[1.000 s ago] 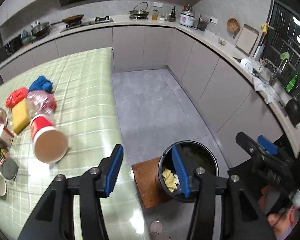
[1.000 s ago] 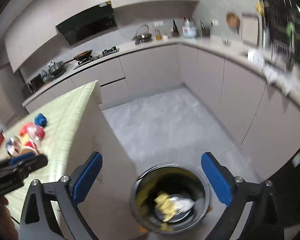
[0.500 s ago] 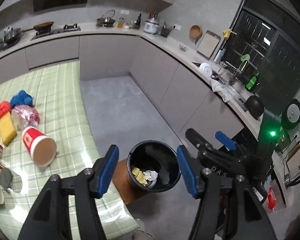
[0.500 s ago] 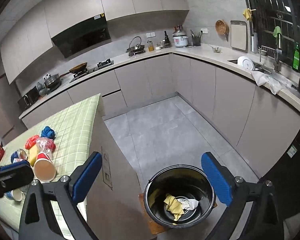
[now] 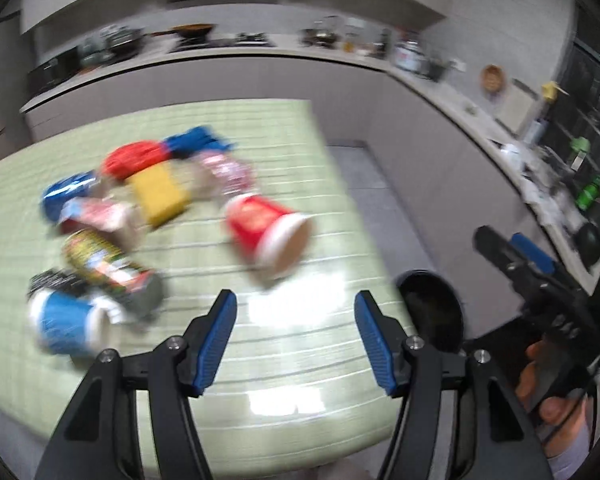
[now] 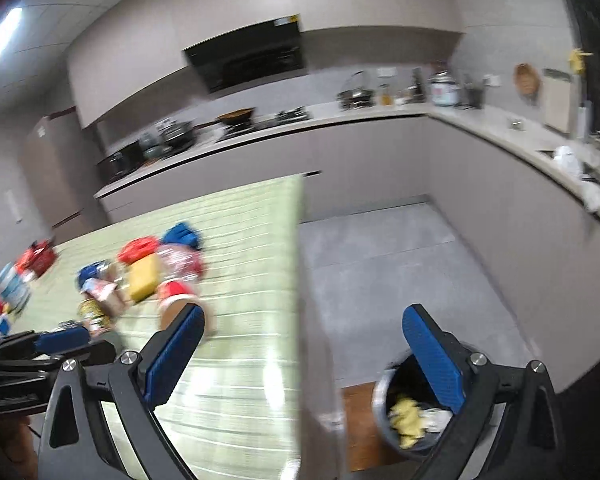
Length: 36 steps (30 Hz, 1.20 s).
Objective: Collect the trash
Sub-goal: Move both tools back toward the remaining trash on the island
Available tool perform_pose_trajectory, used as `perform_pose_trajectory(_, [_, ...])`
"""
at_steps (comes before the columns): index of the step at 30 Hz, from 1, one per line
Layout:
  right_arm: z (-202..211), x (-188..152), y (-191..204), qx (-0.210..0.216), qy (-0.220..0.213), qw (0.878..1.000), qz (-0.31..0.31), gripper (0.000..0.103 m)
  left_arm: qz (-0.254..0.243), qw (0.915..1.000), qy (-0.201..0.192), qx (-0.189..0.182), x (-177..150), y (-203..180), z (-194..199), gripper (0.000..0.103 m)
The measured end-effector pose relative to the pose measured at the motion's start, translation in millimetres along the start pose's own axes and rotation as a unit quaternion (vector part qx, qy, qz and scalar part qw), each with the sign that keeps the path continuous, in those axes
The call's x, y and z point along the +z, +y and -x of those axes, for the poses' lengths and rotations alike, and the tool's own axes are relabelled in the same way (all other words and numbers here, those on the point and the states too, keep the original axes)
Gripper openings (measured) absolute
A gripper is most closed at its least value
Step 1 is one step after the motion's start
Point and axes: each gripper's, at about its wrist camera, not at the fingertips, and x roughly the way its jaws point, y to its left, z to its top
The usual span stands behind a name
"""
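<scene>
Green-checked tabletop (image 5: 308, 364) carries the trash in a loose heap, a red paper cup (image 5: 266, 232) on its side nearest the edge; the bin (image 6: 410, 412) stands on the floor just beside it, handy for dropping. Left gripper (image 5: 296, 340) and right gripper (image 6: 304, 356) both hang spread and empty, pointed toward the heap.

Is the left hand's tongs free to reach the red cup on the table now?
Probably yes: the left tongs are open and empty, and only bare tablecloth lies between them and the red cup lying on its side.

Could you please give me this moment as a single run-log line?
left gripper: open, empty | right gripper: open, empty | red cup: on its side, on table | bin: holds trash
</scene>
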Motion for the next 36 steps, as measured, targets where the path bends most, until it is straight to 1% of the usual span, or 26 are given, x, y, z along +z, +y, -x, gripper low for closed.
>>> perform_pose_trajectory(1, [-6, -2, 12, 0.012, 0.007, 1.000, 0.003, 0.101, 0.008, 0.9998, -0.002, 0.016, -3, 17, 2, 0.062])
perform_pose_trajectory(3, [-18, -5, 34, 0.030, 0.017, 0.999, 0.012, 0.101, 0.017, 0.9992, -0.007, 0.035, -10, 38, 8, 0.062])
perform_pose_trajectory(6, [-33, -14, 68, 0.038, 0.025, 0.999, 0.027, 0.101, 0.028, 0.9977, -0.012, 0.060, -18, 80, 14, 0.063])
perform_pose_trajectory(9, [-46, -22, 97, 0.041, 0.033, 0.998, 0.025, 0.101, 0.033, 0.9969, -0.005, 0.071, -26, 116, 18, 0.062])
perform_pose_trajectory(13, [-54, -32, 129, 0.048, 0.037, 0.998, 0.014, 0.101, 0.037, 0.9959, 0.001, 0.082, -32, 152, 24, 0.062])
perform_pose_trajectory(18, [-57, -37, 165, 0.049, 0.042, 0.998, 0.024, 0.101, 0.058, 0.9938, 0.003, 0.095, -26, 190, 27, 0.062])
perform_pose_trajectory(22, [-57, -34, 171, 0.043, 0.044, 0.998, 0.032, 0.101, 0.088, 0.9910, 0.003, 0.101, -15, 218, 22, 0.062])
perform_pose_trajectory(25, [-63, -28, 169, 0.046, 0.046, 0.997, 0.032, 0.101, 0.106, 0.9882, -0.002, 0.110, -8, 229, 19, 0.062])
perform_pose_trajectory(29, [-74, -20, 163, 0.049, 0.049, 0.997, 0.032, 0.101, 0.121, 0.9850, -0.005, 0.123, 0, 237, 16, 0.062])
perform_pose_trajectory(32, [-83, -13, 161, 0.062, 0.053, 0.996, 0.031, 0.101, 0.132, 0.9823, -0.003, 0.133, 0, 243, 11, 0.062])
perform_pose_trajectory(36, [-99, -7, 159, 0.068, 0.054, 0.995, 0.044, 0.101, 0.143, 0.9806, 0.015, 0.133, -5, 250, -3, 0.063])
